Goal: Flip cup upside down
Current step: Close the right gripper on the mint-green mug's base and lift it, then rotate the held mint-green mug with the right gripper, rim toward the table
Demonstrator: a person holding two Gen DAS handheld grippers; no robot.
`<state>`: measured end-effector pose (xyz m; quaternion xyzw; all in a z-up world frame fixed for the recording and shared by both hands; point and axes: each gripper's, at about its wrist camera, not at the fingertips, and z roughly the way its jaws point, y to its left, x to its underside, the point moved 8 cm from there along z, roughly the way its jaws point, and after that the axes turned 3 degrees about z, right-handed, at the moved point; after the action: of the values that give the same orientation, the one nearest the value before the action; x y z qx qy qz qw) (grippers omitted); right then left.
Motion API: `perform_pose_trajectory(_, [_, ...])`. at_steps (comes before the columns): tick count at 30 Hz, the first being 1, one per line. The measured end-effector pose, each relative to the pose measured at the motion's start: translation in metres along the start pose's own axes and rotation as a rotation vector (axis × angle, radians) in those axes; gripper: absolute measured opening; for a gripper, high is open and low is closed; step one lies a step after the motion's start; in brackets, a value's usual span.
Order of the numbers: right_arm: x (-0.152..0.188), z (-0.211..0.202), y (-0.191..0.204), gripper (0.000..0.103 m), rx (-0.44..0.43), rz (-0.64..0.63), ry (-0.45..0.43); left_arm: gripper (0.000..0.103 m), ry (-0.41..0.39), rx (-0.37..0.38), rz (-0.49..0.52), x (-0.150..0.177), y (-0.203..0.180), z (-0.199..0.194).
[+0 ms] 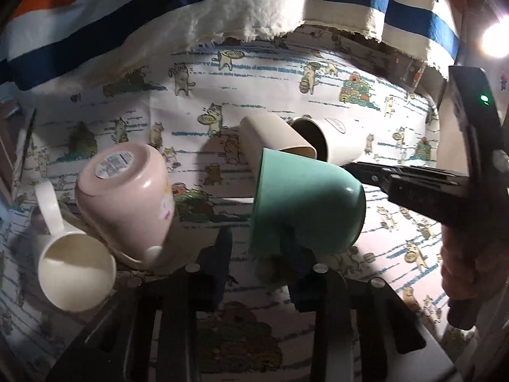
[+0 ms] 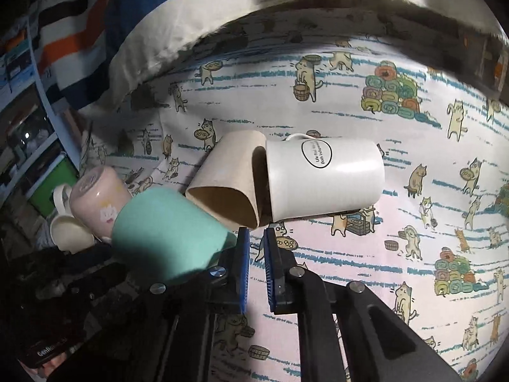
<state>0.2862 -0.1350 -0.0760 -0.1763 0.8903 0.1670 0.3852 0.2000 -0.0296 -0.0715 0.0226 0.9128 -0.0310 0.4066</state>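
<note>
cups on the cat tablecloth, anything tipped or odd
Yes. The white mug and beige cup lie on their sides, mouths angled together. The cream mug also lies tipped, wedged against the upside-down pink cup. The green cup is tilted in the left gripper. No spills visible.

- A cat-print cloth (image 2: 413, 222) covers the tabletop.
- A striped blue, white and orange fabric (image 1: 254, 6) printed "PARIS" hangs behind.
- A bright lamp (image 1: 496, 43) glares at right.
- Shelving (image 2: 28, 133) stands at left.

Black right gripper (image 2: 254, 254); blue ribbed pads (image 2: 243, 270); silver screws (image 2: 216, 272)
</note>
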Motion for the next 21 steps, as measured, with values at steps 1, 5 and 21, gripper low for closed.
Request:
perform_pose_trajectory(1, [0.002, -0.001, 0.002, 0.011, -0.007, -0.009, 0.001, 0.030, -0.003, -0.007, -0.001, 0.000, 0.002, 0.000])
perform_pose_trajectory(5, [0.021, -0.008, 0.014, 0.011, -0.144, -0.026, 0.048, 0.030, 0.005, 0.006, -0.032, -0.001, 0.007, 0.000])
perform_pose_trajectory(21, [-0.020, 0.026, 0.015, 0.005, -0.069, 0.035, 0.043, 0.031, 0.022, -0.083, -0.094, 0.000, 0.034, 0.000])
